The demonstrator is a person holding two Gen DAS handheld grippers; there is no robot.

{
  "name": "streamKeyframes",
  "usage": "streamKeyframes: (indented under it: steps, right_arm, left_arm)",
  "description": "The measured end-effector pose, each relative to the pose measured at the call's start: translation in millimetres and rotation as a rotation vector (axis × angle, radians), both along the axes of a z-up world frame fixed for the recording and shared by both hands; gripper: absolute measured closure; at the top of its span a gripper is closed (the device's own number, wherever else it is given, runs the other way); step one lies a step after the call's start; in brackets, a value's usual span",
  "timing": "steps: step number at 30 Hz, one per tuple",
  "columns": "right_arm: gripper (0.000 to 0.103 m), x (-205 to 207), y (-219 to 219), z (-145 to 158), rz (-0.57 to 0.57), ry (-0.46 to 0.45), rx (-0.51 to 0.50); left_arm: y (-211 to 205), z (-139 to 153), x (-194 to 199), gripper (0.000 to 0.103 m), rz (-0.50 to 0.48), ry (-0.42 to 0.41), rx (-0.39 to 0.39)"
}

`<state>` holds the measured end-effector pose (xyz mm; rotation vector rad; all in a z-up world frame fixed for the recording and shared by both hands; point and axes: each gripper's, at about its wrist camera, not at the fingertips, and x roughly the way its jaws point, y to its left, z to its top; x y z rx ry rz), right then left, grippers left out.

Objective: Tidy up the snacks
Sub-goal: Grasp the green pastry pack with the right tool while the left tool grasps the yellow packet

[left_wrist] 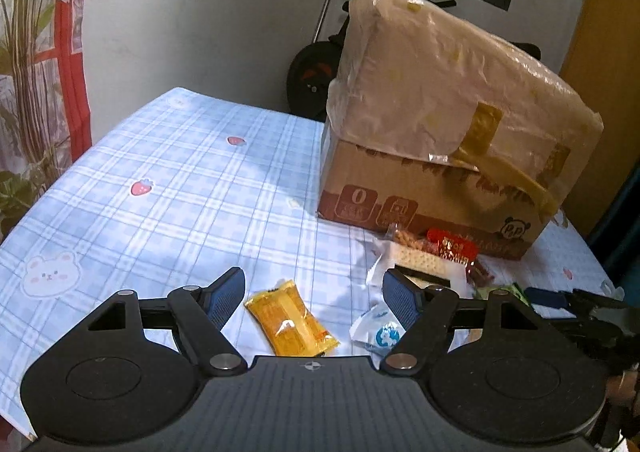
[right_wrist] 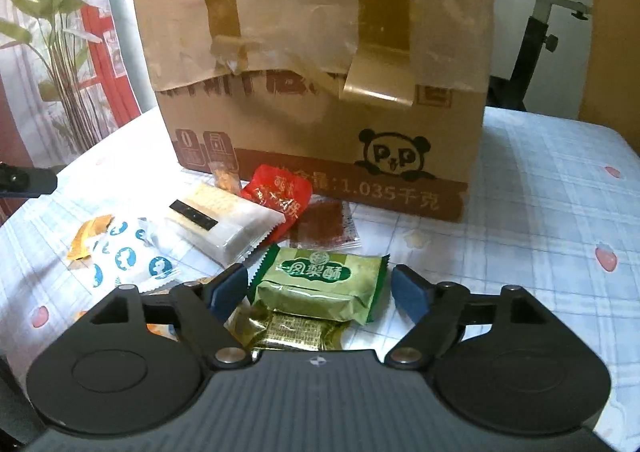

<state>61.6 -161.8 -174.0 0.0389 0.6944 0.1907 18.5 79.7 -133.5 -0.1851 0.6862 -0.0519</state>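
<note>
The left gripper [left_wrist: 313, 294] stands spread wide, gripping nothing, with a yellow snack packet [left_wrist: 291, 324] lying on the checked tablecloth [left_wrist: 168, 188] between its 2 fingers. The right gripper [right_wrist: 318, 288] is likewise released, its fingers flanking a green pineapple-cake packet [right_wrist: 320, 284] without pressing it. Beyond, more snacks lie before the taped cardboard box [right_wrist: 320, 92].

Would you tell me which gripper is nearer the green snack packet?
Right. The right gripper has the green packet between its open fingers; the left gripper is off to its left, over an orange packet.
</note>
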Motion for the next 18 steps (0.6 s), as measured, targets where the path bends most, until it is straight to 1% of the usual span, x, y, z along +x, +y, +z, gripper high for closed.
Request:
streamKeyframes:
  steps: [2, 4, 5, 7, 8, 9, 10, 11, 14, 18]
  right_arm:
    - [0.022, 2, -1, -1, -0.001, -0.005, 0.002]
    - [0.026, 2, -1, -4, 0.004, -0.009, 0.007]
    - [0.027, 1, -2, -5, 0.008, -0.017, 0.007]
    - [0.031, -1, -3, -6, 0.019, -0.04, 0.003]
    - [0.036, -4, -3, -6, 0.017, -0.053, 0.002]
    - [0.038, -5, -3, -6, 0.015, -0.058, 0.005]
    - [0.039, -7, -3, -6, 0.011, -0.062, 0.003]
    - [0.041, -8, -2, -6, 0.013, -0.068, 0.0]
    - [0.043, -11, 1, -5, 0.022, -0.081, -0.014]
    - [0.043, -10, -1, -6, 0.024, -0.081, -0.001]
  left_arm:
    - [-1, -3, 0, 0.025, -0.001, 0.009, 0.002]
    - [-1, -5, 1, 0.025, 0.001, 0.015, 0.002]
    - [-1, -6, 2, 0.025, 0.002, 0.018, 0.001]
    - [-1, -8, 3, 0.025, 0.005, 0.023, 0.001]
    - [-2, -9, 4, 0.025, 0.006, 0.027, 0.001]
    - [-2, -11, 5, 0.025, 0.007, 0.03, 0.001]
    - [-3, -13, 6, 0.025, 0.007, 0.035, 0.001]
    - [-4, -15, 6, 0.025, 0.009, 0.04, 0.001]
    - [-7, -21, 8, 0.025, 0.009, 0.059, 0.001]
    - [-8, -27, 11, 0.026, 0.014, 0.076, 0.008]
